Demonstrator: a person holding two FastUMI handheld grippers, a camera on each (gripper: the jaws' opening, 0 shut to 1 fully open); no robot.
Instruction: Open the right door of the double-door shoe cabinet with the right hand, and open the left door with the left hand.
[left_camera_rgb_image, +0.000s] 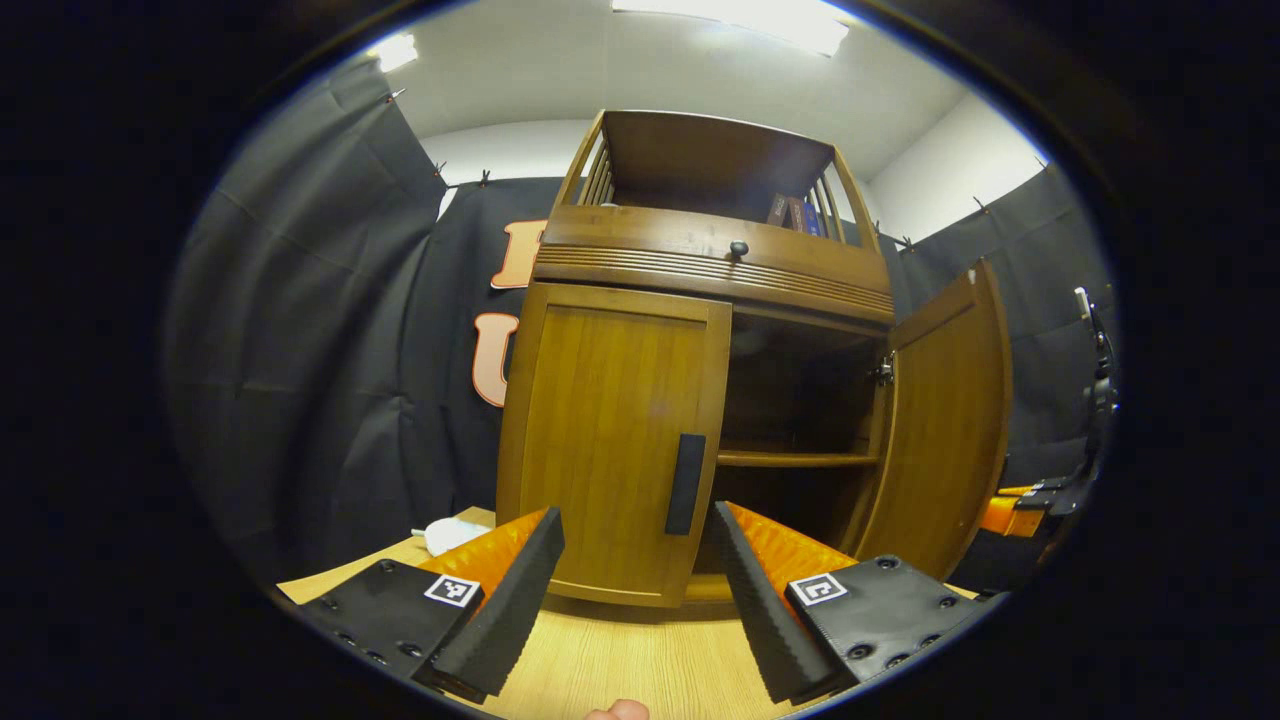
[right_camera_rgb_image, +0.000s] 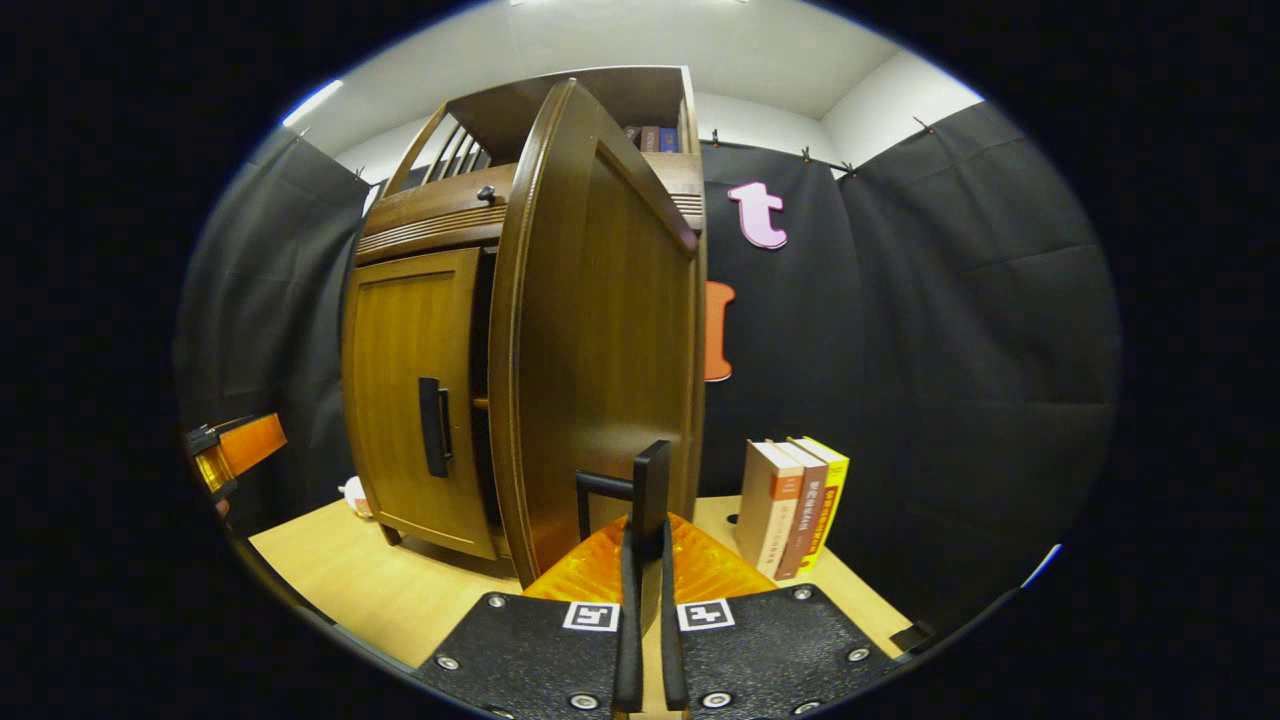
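Note:
The wooden shoe cabinet (left_camera_rgb_image: 700, 260) stands on the table. Its left door (left_camera_rgb_image: 610, 440) is closed, with a dark vertical handle (left_camera_rgb_image: 685, 483) at its inner edge. My left gripper (left_camera_rgb_image: 632, 575) is open just in front of that handle, not touching it. The right door (left_camera_rgb_image: 945, 420) is swung wide, baring a shelf (left_camera_rgb_image: 795, 458) inside. In the right gripper view the right door (right_camera_rgb_image: 600, 340) stands edge-on, and my right gripper (right_camera_rgb_image: 645, 570) is shut on its dark handle (right_camera_rgb_image: 650, 485). The left door (right_camera_rgb_image: 415, 390) and its handle (right_camera_rgb_image: 433, 427) show beyond it.
Three upright books (right_camera_rgb_image: 795, 505) stand on the table (right_camera_rgb_image: 380, 590) right of the open door. A small white object (left_camera_rgb_image: 450, 533) lies by the cabinet's left foot. A drawer knob (left_camera_rgb_image: 738, 249) sits above the doors, with books (left_camera_rgb_image: 795, 213) on top. Black cloth walls surround the table.

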